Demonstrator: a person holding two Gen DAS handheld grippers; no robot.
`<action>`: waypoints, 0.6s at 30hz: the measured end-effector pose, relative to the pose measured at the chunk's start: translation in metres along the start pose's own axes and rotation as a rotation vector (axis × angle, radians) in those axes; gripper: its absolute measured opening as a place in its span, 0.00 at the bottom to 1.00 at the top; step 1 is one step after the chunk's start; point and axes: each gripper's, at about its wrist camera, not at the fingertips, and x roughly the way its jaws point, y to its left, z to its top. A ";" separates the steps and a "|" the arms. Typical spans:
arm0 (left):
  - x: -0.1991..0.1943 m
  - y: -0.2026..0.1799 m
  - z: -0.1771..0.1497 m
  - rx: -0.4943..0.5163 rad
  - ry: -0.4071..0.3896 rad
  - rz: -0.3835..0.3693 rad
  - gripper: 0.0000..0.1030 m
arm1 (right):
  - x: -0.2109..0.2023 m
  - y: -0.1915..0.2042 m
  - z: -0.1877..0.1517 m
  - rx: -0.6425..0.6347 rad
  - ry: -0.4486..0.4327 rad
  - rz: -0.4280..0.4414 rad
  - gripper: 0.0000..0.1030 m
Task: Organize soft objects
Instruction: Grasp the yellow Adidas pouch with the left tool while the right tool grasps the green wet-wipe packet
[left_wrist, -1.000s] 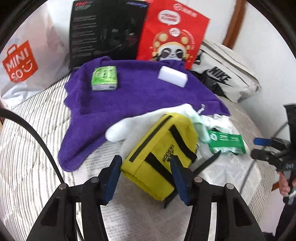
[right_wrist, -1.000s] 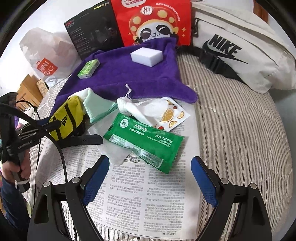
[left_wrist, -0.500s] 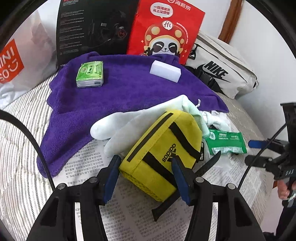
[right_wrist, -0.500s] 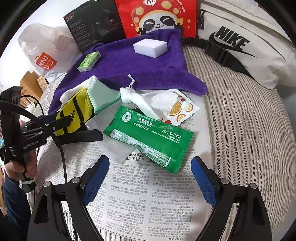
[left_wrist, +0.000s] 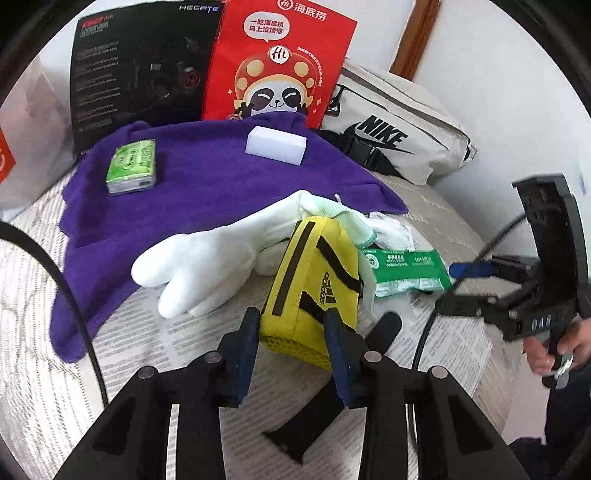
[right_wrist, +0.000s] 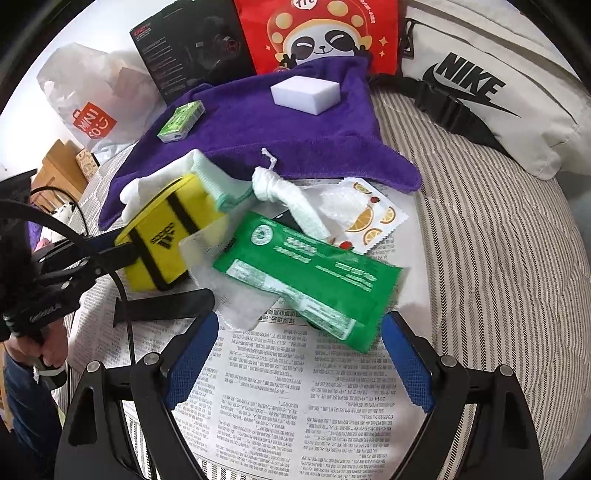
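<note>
My left gripper (left_wrist: 291, 332) is shut on the near end of a yellow Adidas pouch (left_wrist: 314, 280), which is tilted up off the newspaper (left_wrist: 166, 354); the pouch also shows in the right wrist view (right_wrist: 162, 236). A white glove (left_wrist: 210, 258) lies behind it against a purple towel (left_wrist: 207, 184). My right gripper (right_wrist: 299, 354) is open and empty just short of a green wipes pack (right_wrist: 306, 273). A white sponge (right_wrist: 304, 94) and a small green tissue pack (right_wrist: 181, 122) rest on the towel (right_wrist: 295, 140).
A white Nike bag (right_wrist: 498, 92) lies at the back right. A red panda bag (right_wrist: 317, 33), a black box (right_wrist: 192, 48) and a Miniso bag (right_wrist: 85, 107) stand at the back. A white drawstring pouch (right_wrist: 284, 192) and an orange-print sachet (right_wrist: 365, 218) lie by the wipes.
My left gripper has closed tighter on the yellow pouch and lifted and tilted it. My right gripper has moved forward toward the green wipes pack, still open.
</note>
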 end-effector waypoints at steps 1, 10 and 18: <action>0.003 0.001 0.002 -0.016 0.000 -0.013 0.33 | 0.000 -0.001 0.000 0.001 0.000 -0.002 0.87; 0.022 -0.002 0.010 -0.041 0.015 -0.015 0.31 | 0.000 -0.005 -0.003 0.015 0.007 -0.001 0.87; -0.007 -0.009 0.004 -0.008 -0.031 -0.012 0.21 | -0.004 -0.001 -0.001 -0.001 -0.015 0.000 0.87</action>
